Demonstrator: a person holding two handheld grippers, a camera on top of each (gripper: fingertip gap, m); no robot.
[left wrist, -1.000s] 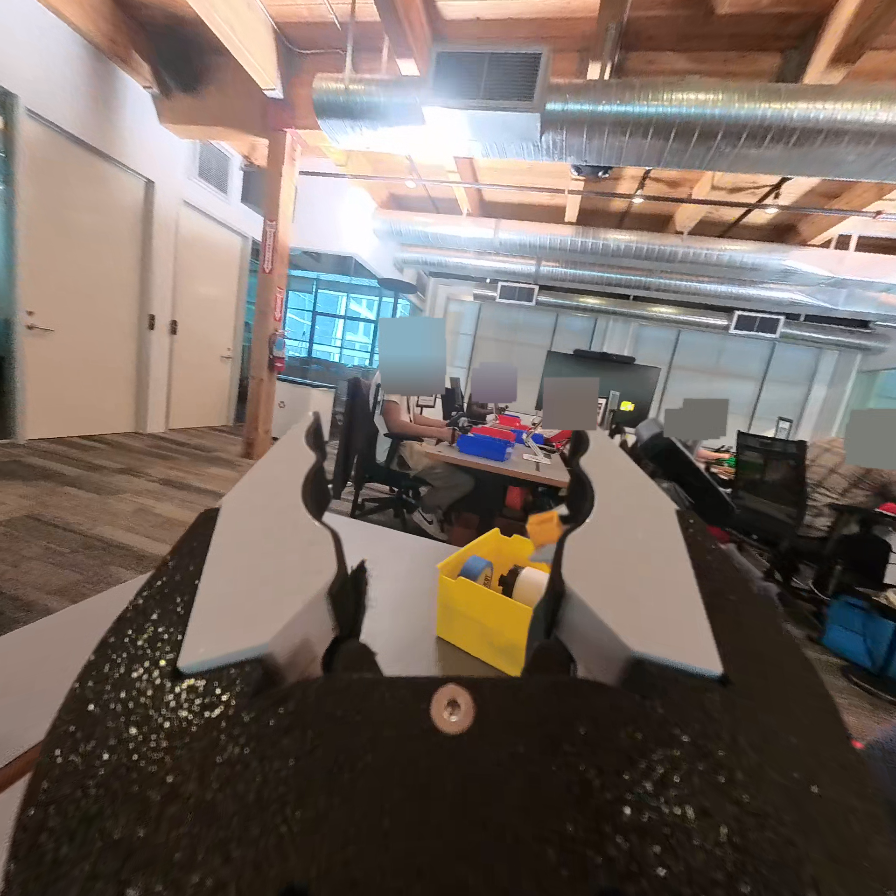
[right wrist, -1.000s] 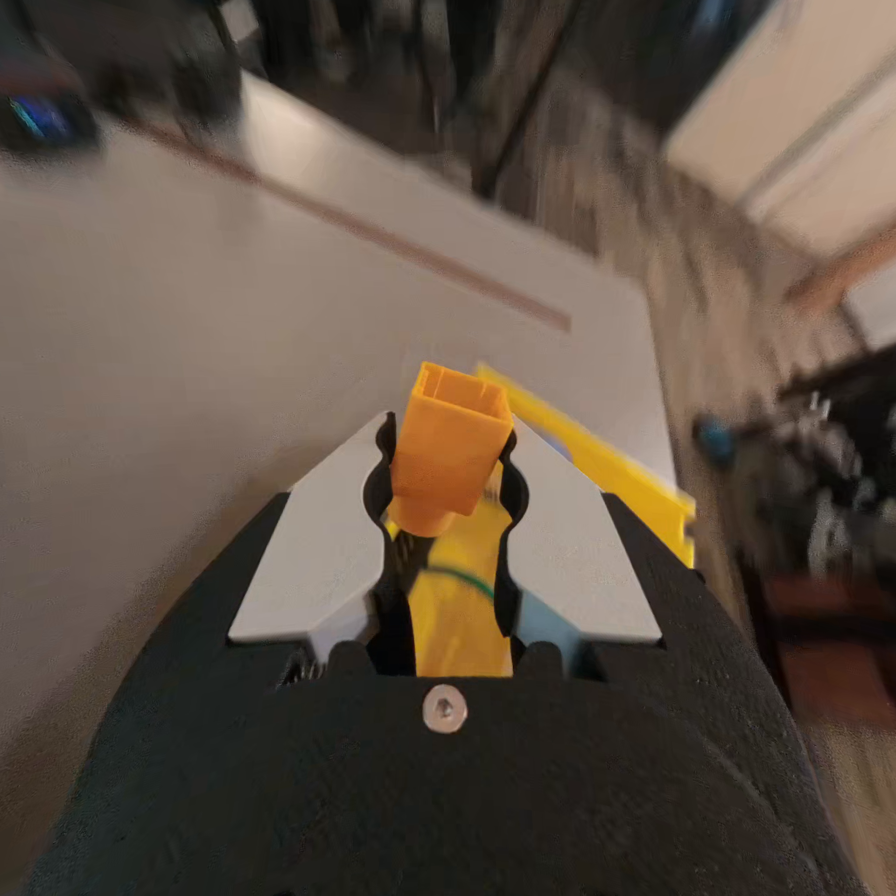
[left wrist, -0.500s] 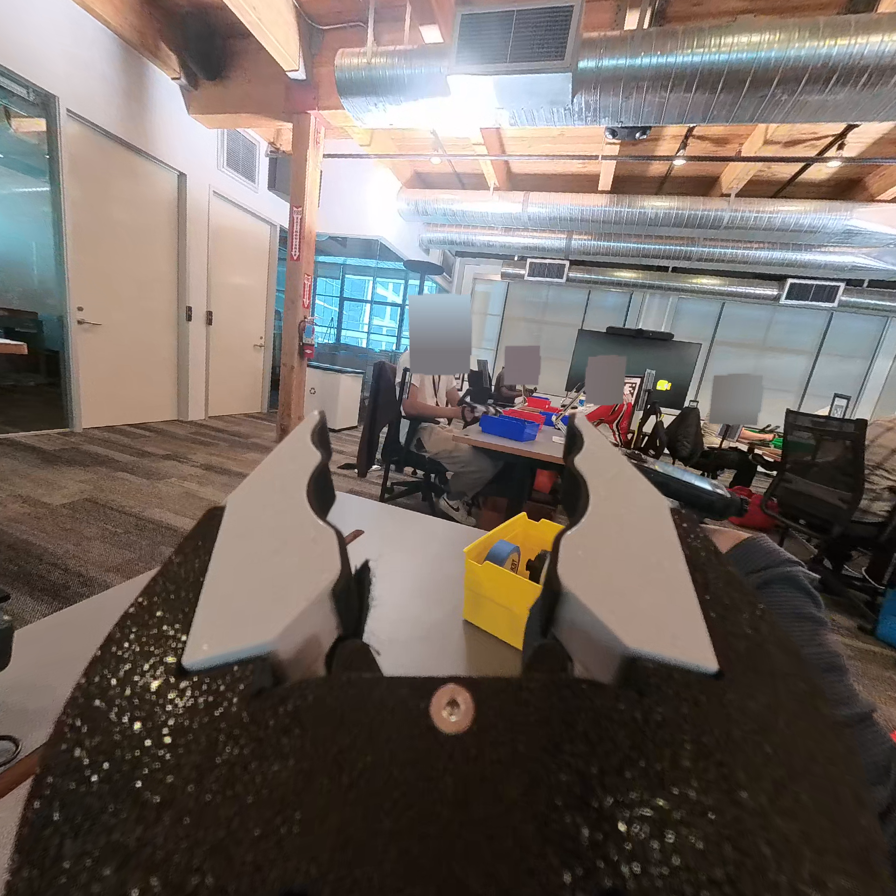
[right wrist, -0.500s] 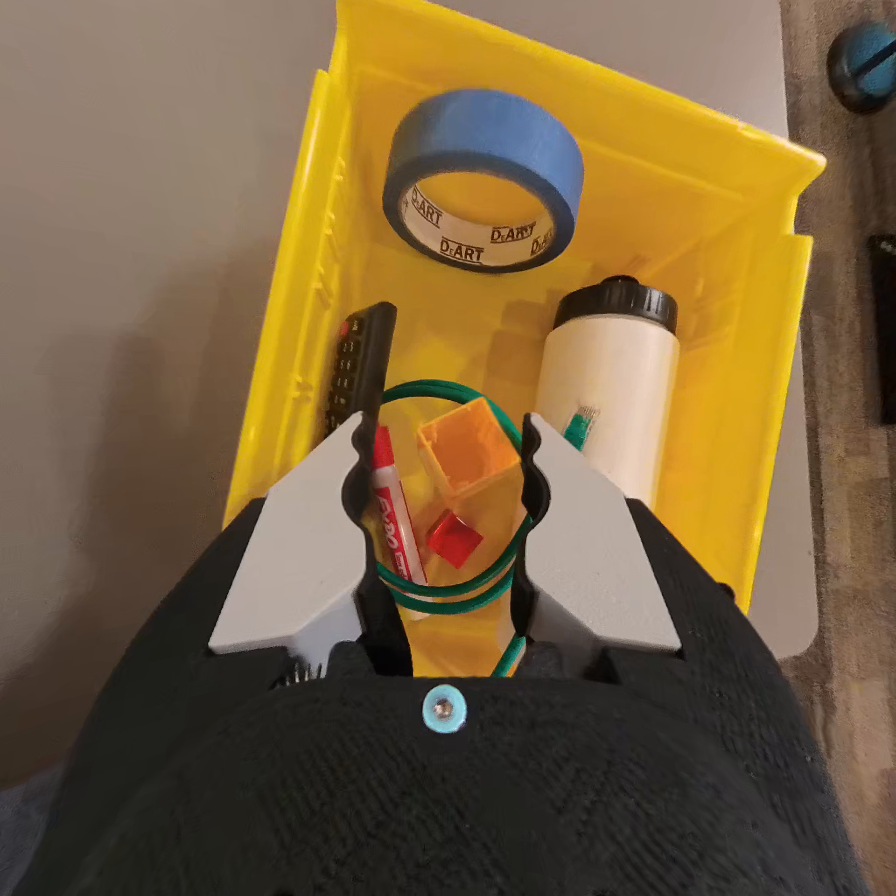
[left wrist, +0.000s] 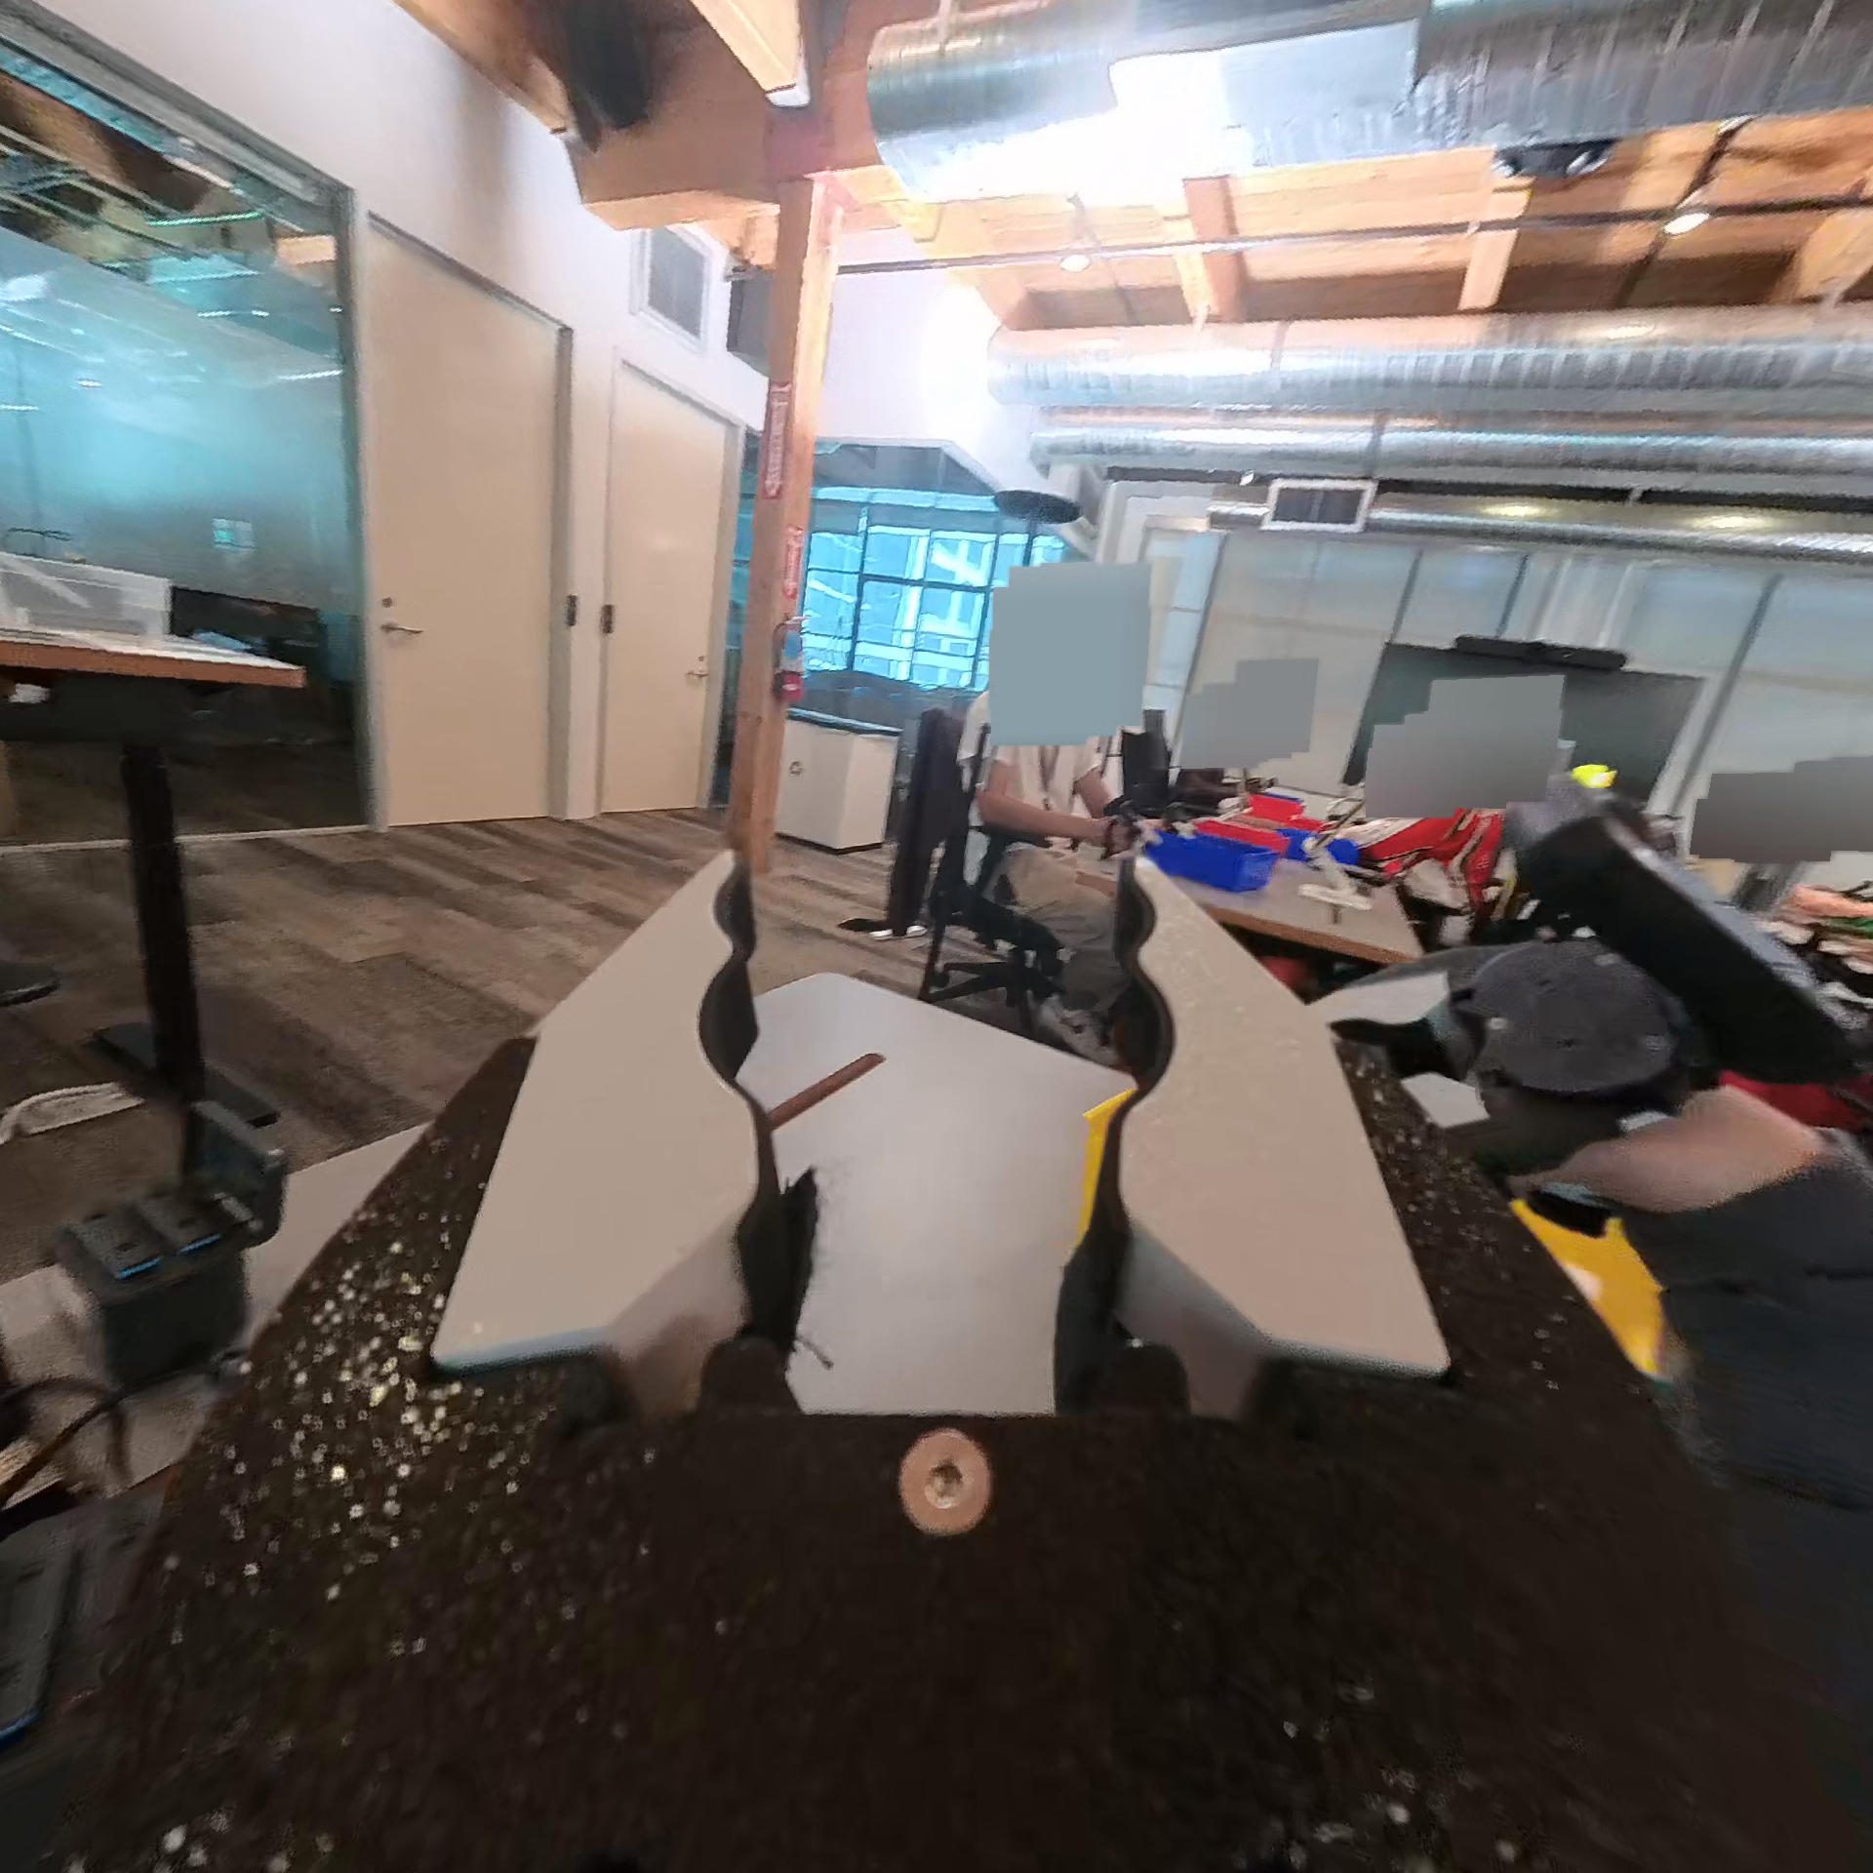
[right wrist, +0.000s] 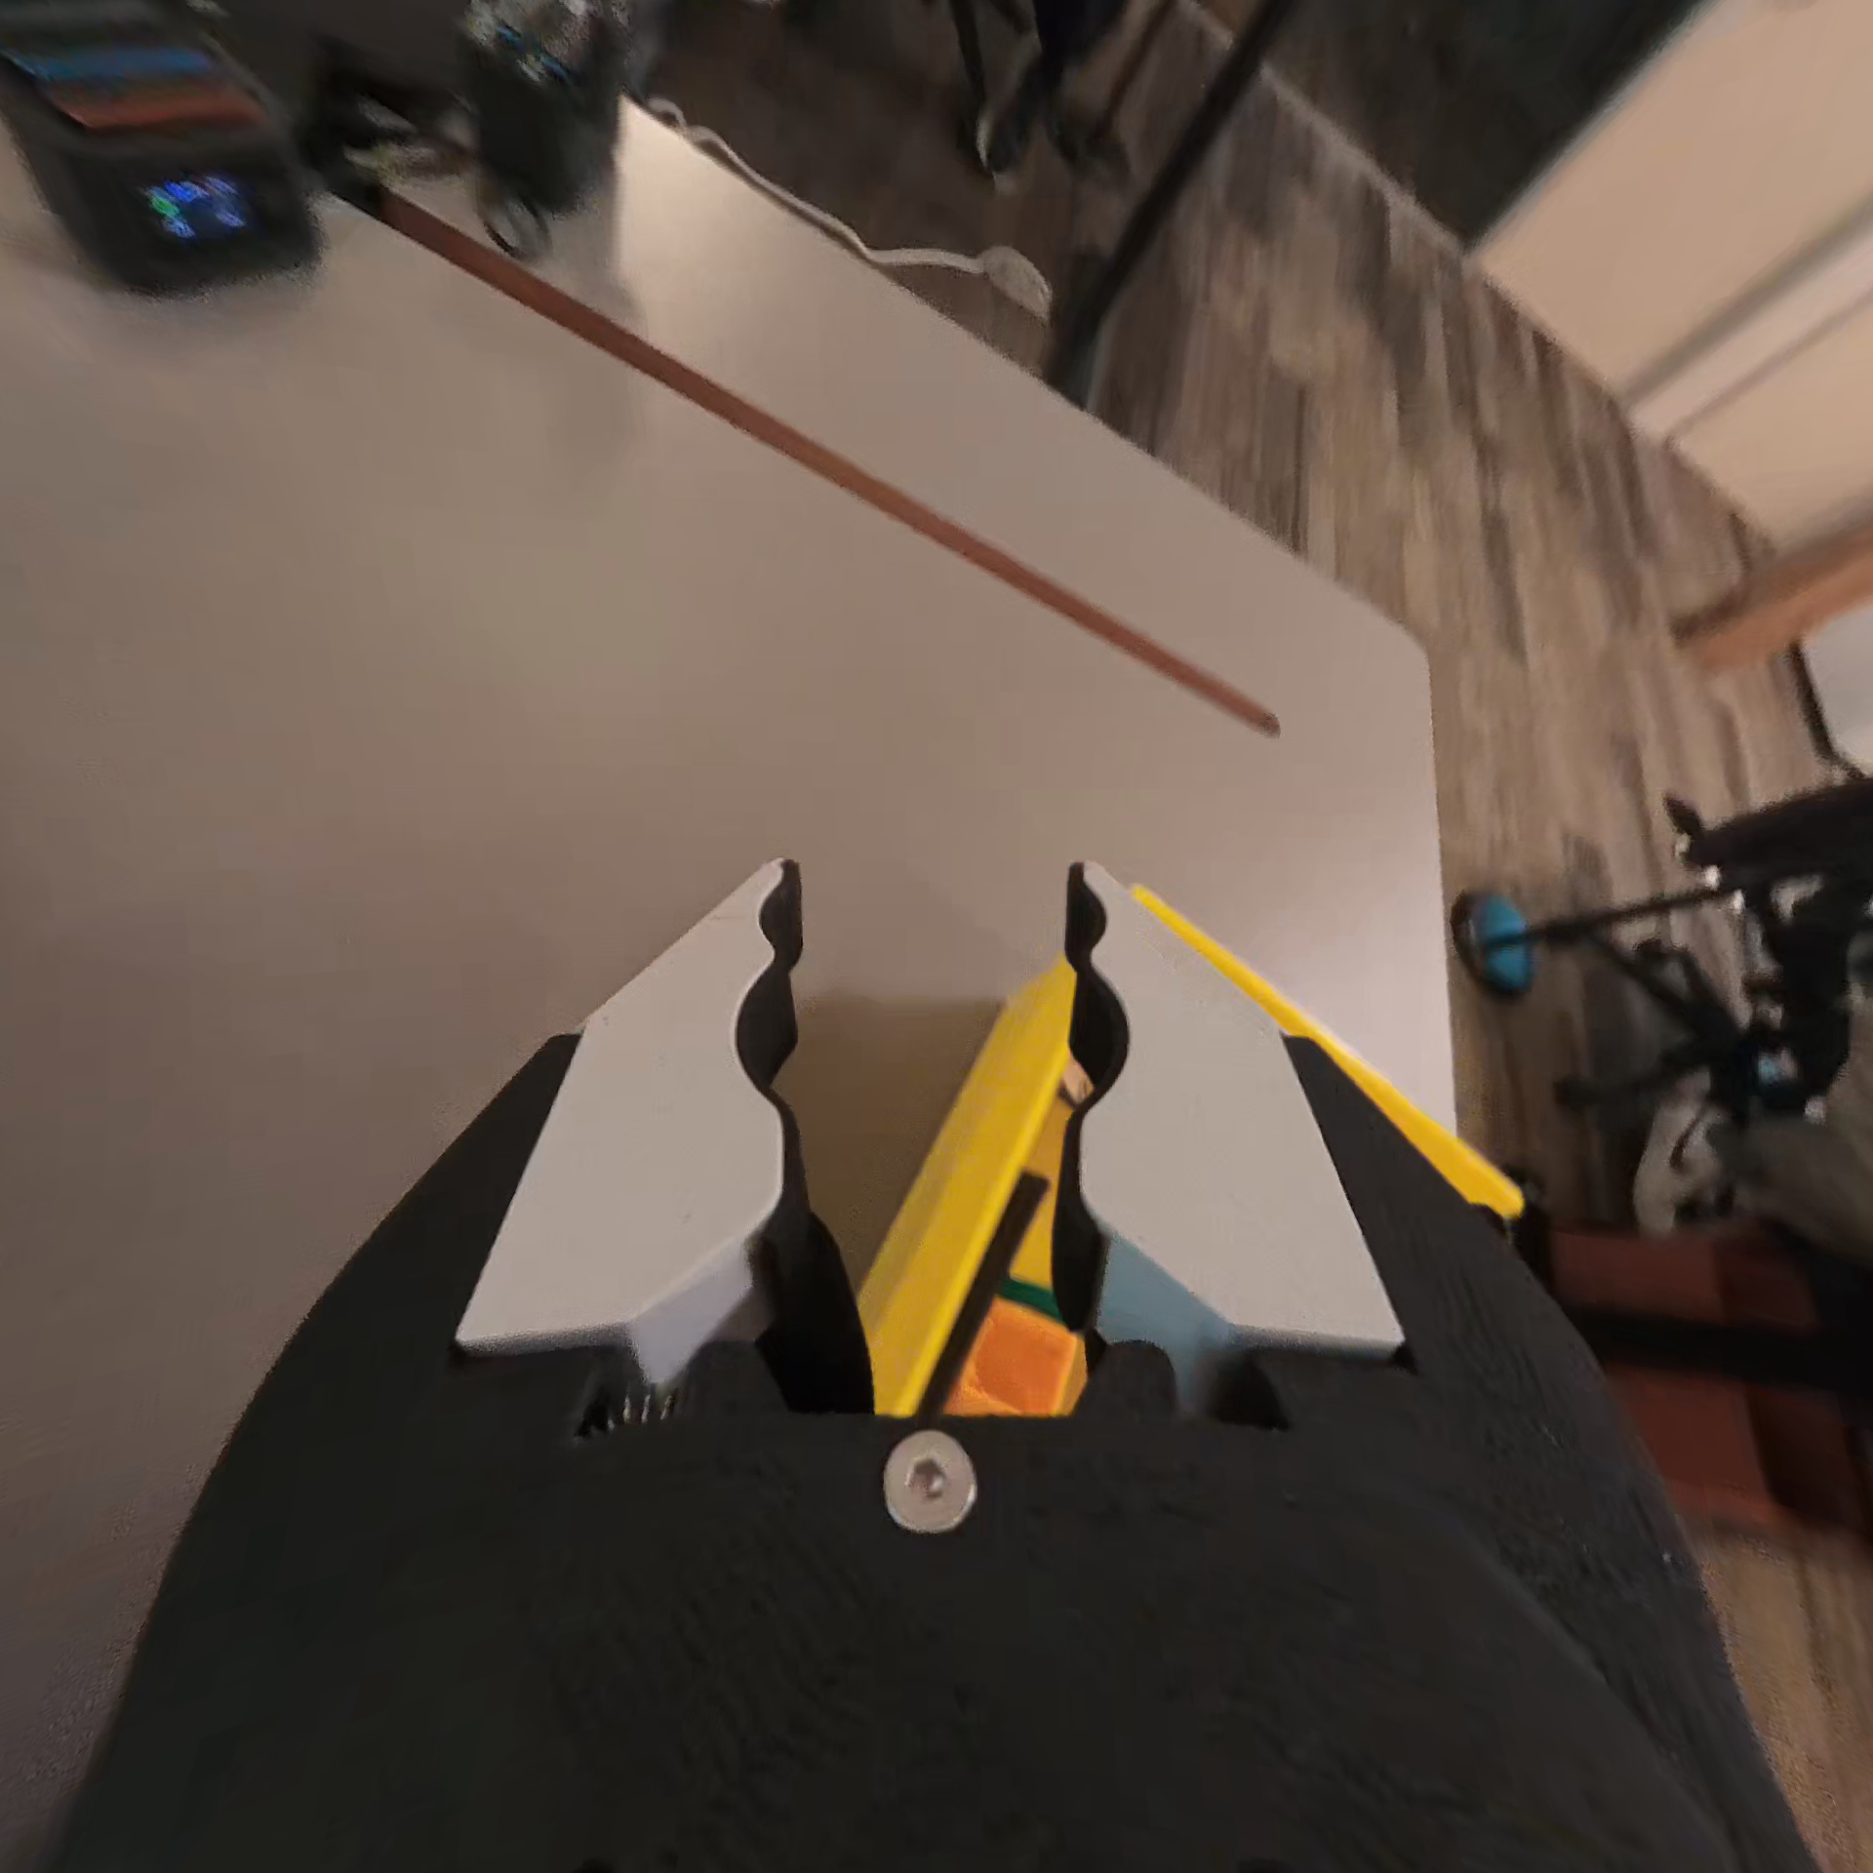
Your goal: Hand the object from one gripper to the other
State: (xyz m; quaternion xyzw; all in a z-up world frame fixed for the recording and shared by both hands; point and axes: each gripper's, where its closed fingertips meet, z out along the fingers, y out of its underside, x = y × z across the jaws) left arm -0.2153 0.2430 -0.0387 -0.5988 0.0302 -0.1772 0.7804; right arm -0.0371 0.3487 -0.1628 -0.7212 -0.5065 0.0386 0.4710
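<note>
Left gripper (left wrist: 938,953) fingers spread, empty, over the pale grey bench (left wrist: 912,1166); right gripper (right wrist: 934,892) fingers likewise spread and empty. Small orange plastic block (right wrist: 1019,1363) lies in the yellow plastic bin (right wrist: 963,1166), mostly hidden behind the right fingers. Bin's other contents cut off; right view blurred at edges.

Yellow bin (right wrist: 968,1196) – orange block (right wrist: 1019,1363) inside (grey table (right wrist: 405,709))
</note>
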